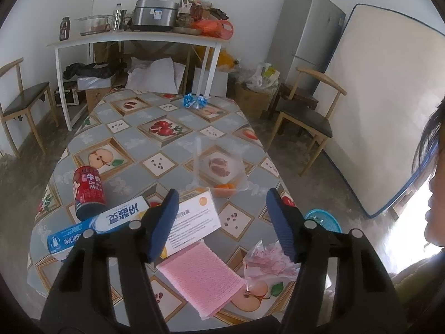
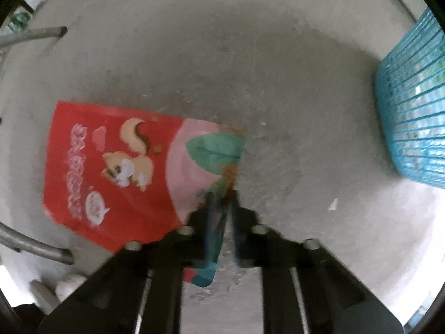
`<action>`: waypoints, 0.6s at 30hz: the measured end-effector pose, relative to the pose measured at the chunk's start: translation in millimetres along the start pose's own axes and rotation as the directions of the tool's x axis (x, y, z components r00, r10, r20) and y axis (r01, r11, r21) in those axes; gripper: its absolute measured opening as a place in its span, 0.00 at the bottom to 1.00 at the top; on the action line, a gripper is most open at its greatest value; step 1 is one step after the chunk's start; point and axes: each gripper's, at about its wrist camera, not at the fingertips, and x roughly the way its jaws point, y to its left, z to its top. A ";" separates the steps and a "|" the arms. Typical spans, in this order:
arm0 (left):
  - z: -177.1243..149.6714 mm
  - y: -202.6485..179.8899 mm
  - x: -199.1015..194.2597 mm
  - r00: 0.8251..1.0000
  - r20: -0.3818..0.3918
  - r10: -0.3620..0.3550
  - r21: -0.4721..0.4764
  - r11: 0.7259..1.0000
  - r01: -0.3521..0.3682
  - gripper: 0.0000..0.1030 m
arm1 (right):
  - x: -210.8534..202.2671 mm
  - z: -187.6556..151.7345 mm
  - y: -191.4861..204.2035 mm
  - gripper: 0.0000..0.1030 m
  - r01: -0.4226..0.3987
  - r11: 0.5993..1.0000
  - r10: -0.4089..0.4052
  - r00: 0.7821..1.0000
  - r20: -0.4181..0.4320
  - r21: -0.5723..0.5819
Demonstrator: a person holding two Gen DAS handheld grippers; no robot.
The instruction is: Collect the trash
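Note:
In the left wrist view my left gripper [image 1: 221,199] is open and empty above the near end of a table [image 1: 178,142] with a fruit-print cloth. Under it lie a white and orange box [image 1: 194,222], a blue and white toothpaste box [image 1: 111,220], a pink cloth [image 1: 201,277], a crumpled pink wrapper [image 1: 268,261] and a red milk can [image 1: 88,192]. In the right wrist view my right gripper [image 2: 222,194] is shut on the corner of a red snack bag [image 2: 116,178] with a squirrel print, above the concrete floor. A blue mesh trash basket [image 2: 414,111] stands at the right.
A clear plastic bag with orange fruit [image 1: 222,172] and blue wrappers [image 1: 194,101] lie farther up the table. The blue basket [image 1: 324,220] shows beside the table's right edge. Wooden chairs [image 1: 306,111] stand at both sides. Metal table legs [image 2: 36,247] are at the left.

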 end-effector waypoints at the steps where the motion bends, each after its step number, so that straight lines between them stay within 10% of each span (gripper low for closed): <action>1: 0.0 -0.4 -1.2 1.000 0.003 -0.002 0.002 1.000 0.002 0.57 | -1.7 0.7 -0.9 0.05 -0.002 1.000 0.003 1.000 -0.003 0.003; 12: 0.6 -7.7 -18.3 0.995 0.053 -0.085 0.045 0.996 0.083 0.47 | -123.4 -22.6 -80.7 0.01 -0.076 0.995 0.061 0.977 0.204 0.064; 18: -3.4 -8.2 -25.9 0.985 0.081 -0.152 0.039 0.988 0.149 0.44 | -231.0 -70.1 -150.4 0.01 -0.007 0.999 -0.010 0.924 0.383 0.042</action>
